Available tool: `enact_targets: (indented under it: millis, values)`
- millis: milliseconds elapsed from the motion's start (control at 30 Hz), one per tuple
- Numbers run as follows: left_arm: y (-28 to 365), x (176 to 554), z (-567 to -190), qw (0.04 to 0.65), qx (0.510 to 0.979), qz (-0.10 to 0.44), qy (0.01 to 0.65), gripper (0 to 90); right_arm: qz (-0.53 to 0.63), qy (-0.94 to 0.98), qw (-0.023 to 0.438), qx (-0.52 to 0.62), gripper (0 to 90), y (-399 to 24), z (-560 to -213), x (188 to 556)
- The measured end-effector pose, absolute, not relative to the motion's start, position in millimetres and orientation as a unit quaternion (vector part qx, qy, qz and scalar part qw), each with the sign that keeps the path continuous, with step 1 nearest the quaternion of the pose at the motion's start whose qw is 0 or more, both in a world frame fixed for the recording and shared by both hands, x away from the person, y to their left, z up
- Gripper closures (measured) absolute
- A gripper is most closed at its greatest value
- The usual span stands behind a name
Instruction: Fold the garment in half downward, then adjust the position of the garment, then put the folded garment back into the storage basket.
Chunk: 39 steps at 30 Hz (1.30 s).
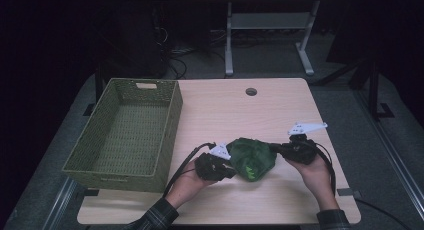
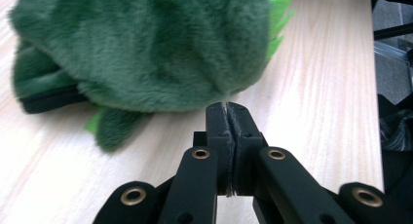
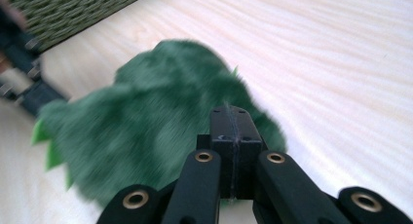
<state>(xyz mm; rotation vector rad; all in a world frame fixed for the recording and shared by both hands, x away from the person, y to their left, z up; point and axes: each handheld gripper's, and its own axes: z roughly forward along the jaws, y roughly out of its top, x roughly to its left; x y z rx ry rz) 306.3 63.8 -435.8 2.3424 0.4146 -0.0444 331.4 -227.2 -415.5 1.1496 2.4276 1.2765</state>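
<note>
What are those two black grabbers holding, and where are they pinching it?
Both pinch the fluffy green plush toy by its fur: left gripper at one edge, right gripper at the opposite edge.

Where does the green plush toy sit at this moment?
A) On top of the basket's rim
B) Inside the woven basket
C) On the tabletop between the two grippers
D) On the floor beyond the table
C: the green plush toy rests on the table between the left gripper and the right gripper, beside the basket.
</note>
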Motion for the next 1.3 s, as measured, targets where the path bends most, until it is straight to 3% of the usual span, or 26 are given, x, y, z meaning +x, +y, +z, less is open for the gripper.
enact_targets:
  millis: [533,900,1300]
  values:
    - [40,307,-448,0.373,0.914,-0.031,0.158,88.0,0.397,0.825,0.064,0.398,89.9,-211,-439,392]
    - [28,300,-452,0.363,0.920,-0.040,0.142,88.0,0.382,0.834,0.037,0.396,89.9,-206,-450,398]
    - [37,314,-457,0.356,0.917,-0.030,0.178,89.9,0.382,0.841,0.021,0.382,90.0,-208,-455,385]
